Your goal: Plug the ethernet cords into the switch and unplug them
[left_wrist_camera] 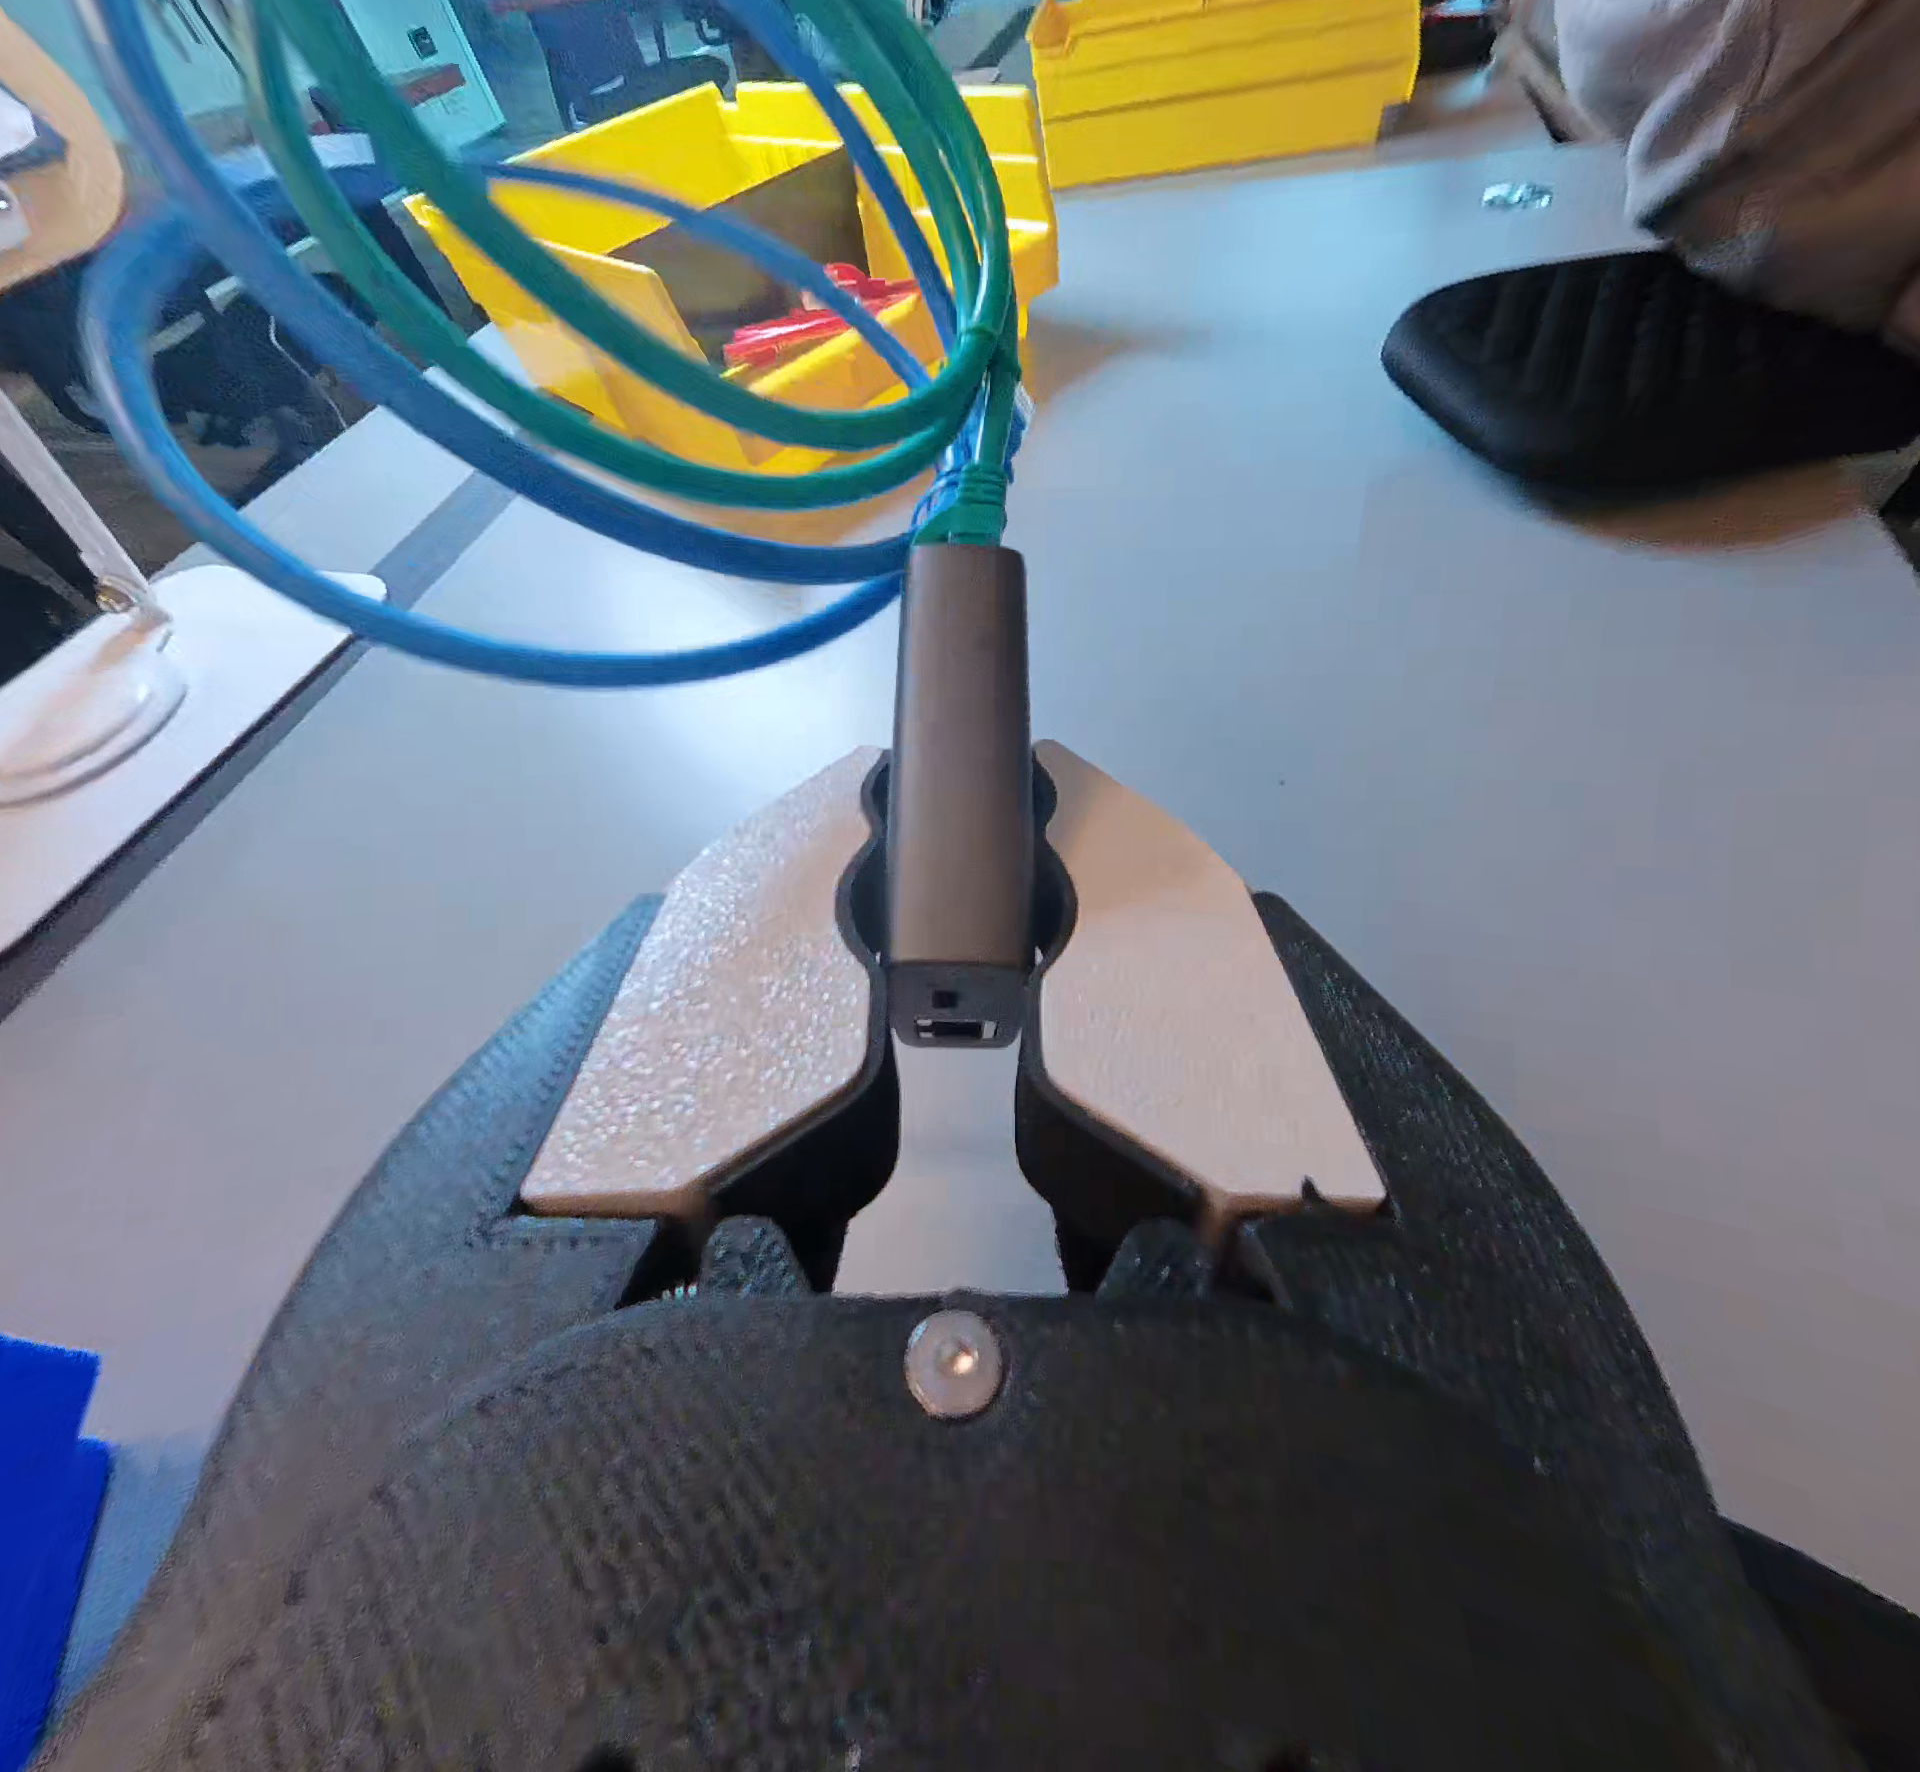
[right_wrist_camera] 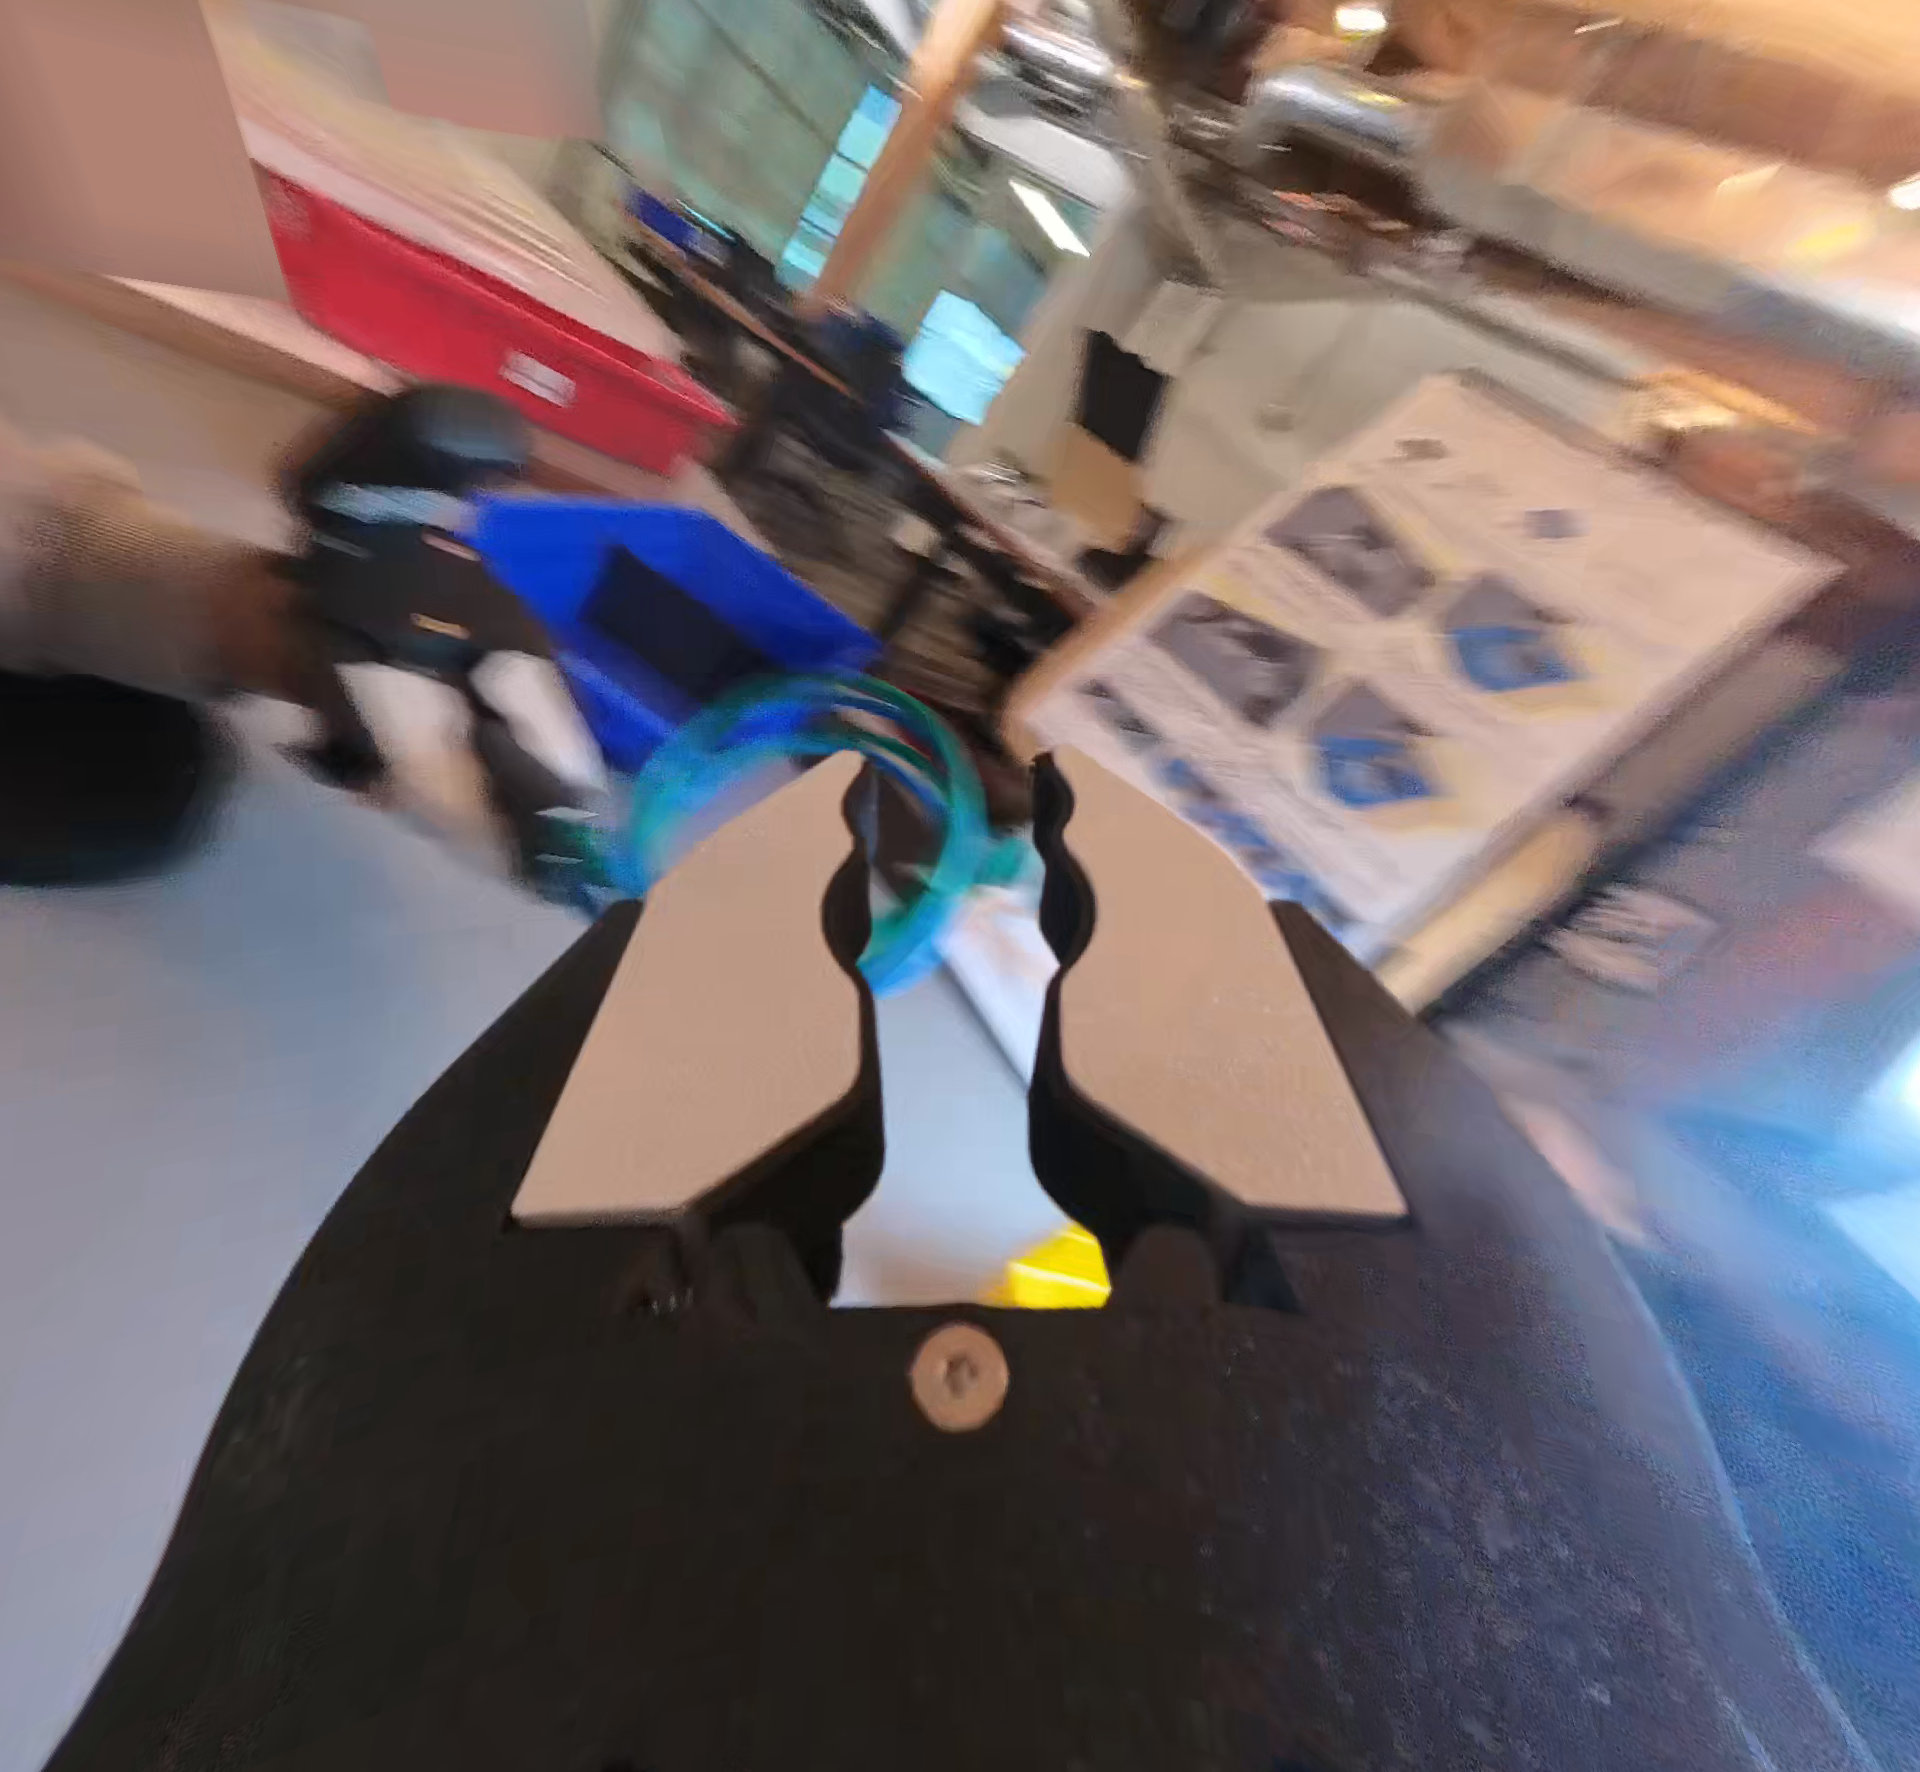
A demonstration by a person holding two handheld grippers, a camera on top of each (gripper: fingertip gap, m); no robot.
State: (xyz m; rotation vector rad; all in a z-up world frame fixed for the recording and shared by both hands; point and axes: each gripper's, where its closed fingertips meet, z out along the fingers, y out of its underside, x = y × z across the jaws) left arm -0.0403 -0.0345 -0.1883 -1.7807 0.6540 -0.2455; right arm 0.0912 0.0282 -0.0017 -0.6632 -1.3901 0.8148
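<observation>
Switch (left_wrist_camera: 958, 766) body, a slim dark grey bar, runs lengthwise straight away from the left wrist camera, its long axis on the 6-to-12 o'clock line; the near end, with a small port, faces the camera and the far end points toward 12. The left gripper (left_wrist_camera: 958, 787) has its jaws clamped on the bar's two long sides, the notched inner edges of the fingers (left_wrist_camera: 727, 995) pressing against it, and holds it above the grey table (left_wrist_camera: 1455, 891). At the far end a green cord (left_wrist_camera: 665, 434) is plugged in, with a blue cord (left_wrist_camera: 436, 600) beside it; whether the blue plug is seated I cannot tell. Both cords loop away toward 10 and 11 o'clock, blurred. Beyond them, at 11 to 12 o'clock, sits a yellow bin (left_wrist_camera: 644, 174) holding red parts, and a second yellow bin (left_wrist_camera: 1226, 70) lies at 1 o'clock. A pale sleeve (left_wrist_camera: 1745, 60) fills the 2 o'clock corner.

In the right wrist view everything past the tool is heavily blurred. The right gripper (right_wrist_camera: 954, 787) has its jaws apart with a moderate gap, holding nothing and touching nothing. The looped cords show through and around that gap at 12 o'clock, farther off. A blue bin (right_wrist_camera: 675, 621) lies at 10 o'clock, a red box (right_wrist_camera: 436, 299) higher at 10 to 11, and a white board (right_wrist_camera: 1403, 662) with pictures at 2 o'clock.
</observation>
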